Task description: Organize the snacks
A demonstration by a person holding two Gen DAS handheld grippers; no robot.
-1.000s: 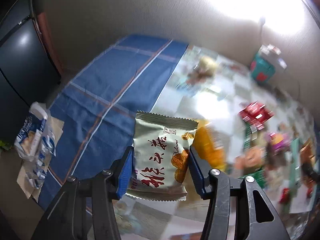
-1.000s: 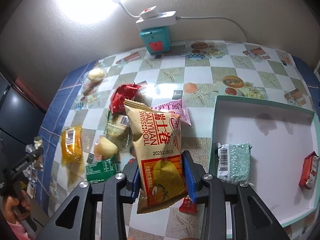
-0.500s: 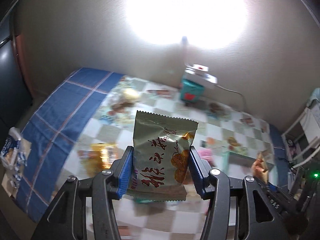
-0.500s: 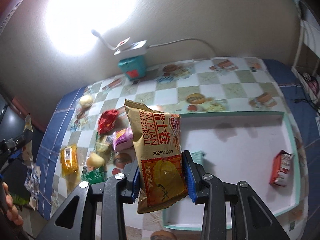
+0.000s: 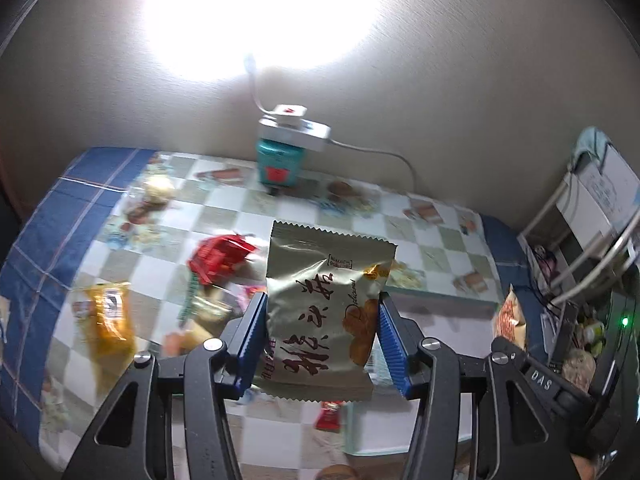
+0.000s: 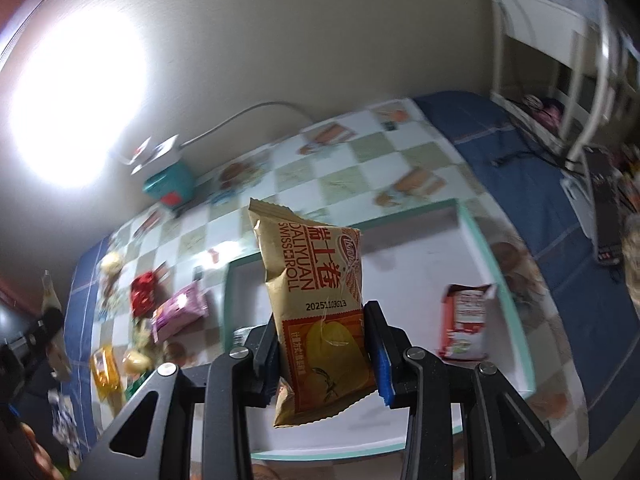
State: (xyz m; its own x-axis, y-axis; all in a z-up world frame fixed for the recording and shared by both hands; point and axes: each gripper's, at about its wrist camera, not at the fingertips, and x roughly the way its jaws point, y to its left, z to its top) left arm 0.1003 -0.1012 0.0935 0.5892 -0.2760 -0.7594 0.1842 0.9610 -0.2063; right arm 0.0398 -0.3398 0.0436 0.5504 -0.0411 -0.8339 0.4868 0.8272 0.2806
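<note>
Blue ribbed pads of the left gripper [image 5: 322, 342] pinch an olive-gold snack packet [image 5: 326, 312] by its lower sides, at centre frame of the left wrist view. The packet stands upright between the jaws, its zigzag top seal uppermost, dark brush lettering and a printed biscuit facing the camera. Gripping low on the sides leaves most of the foil clear of the fingers, which probably suits a clean release.

In the right wrist view, the right gripper [image 6: 322, 350] is likewise closed on a tan roll packet [image 6: 320, 304], held at its orange lower half and leaning slightly toward the upper left of the frame. Its film is creased, with red lettering and a printed date code.

Behind the tan packet lies a white tray [image 6: 476, 240] with a green rim, spread across centre and right of the frame; a red-and-white packet [image 6: 464, 322] already rests inside it near the right wall. Both held packets appear to be destined for this tray, judging by the task.

Loose snacks remain on the checked tablecloth [image 5: 256, 220] at left of both views, among them a red wrapper [image 5: 218, 256] and an orange packet [image 5: 110, 316]. A teal box [image 5: 280, 160] carrying a white power strip [image 5: 296, 126] stands against the wall at upper centre, apart from the snacks.
</note>
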